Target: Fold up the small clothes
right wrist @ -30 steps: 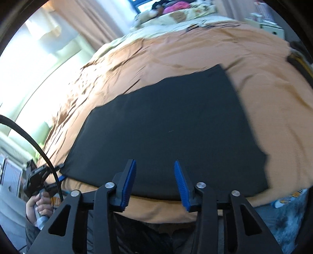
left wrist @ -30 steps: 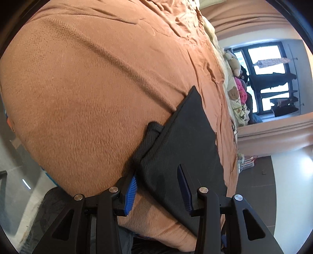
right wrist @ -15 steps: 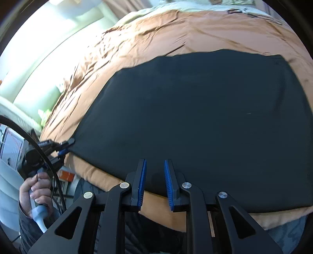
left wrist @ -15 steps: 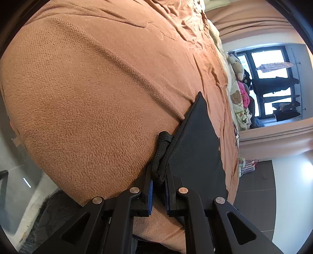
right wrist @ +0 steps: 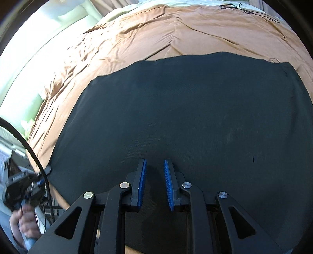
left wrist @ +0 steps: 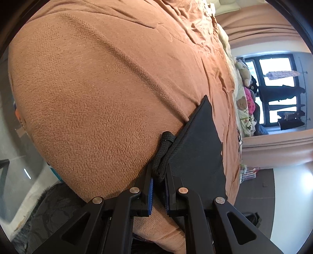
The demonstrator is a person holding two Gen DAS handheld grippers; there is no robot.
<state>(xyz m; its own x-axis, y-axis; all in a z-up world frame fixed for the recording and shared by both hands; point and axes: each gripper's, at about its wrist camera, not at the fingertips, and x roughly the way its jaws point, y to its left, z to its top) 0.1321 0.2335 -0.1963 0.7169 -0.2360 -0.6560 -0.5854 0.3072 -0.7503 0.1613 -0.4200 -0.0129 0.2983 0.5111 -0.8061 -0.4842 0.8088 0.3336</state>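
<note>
- A black garment [right wrist: 185, 121] lies spread flat on a brown blanket [left wrist: 93, 93] that covers a bed; in the right wrist view it fills most of the frame, its far edge running across the blanket and its near edge at the bed's near side.
- The left gripper [left wrist: 158, 190] is clenched on a bunched corner of the garment: a rolled, ribbed fold of black cloth sits squeezed between its blue pads [left wrist: 150, 192].
- From that pinched corner the cloth [left wrist: 199, 144] runs away from the camera as a flat dark panel, ending in a point on the blanket.
- The right gripper [right wrist: 154, 183] rests low over the garment near its near edge, with its jaws a narrow way apart and a gap showing between the blue pads [right wrist: 141, 185]; whether cloth is caught between them I cannot tell.
- In the right wrist view the left gripper [right wrist: 25, 187] appears at the garment's left corner, held by the person's left hand [right wrist: 23, 224], with a black cable [right wrist: 29, 148] arching over it.
- The blanket is wrinkled toward the far side of the bed [right wrist: 137, 37].
- Stuffed toys [left wrist: 244, 72] and a patterned pillow [left wrist: 242, 109] lie at the bed's far end in the left wrist view, in front of a dark-framed window [left wrist: 277, 91].
- Pale curtains [right wrist: 64, 13] hang beyond the bed in the right wrist view.
</note>
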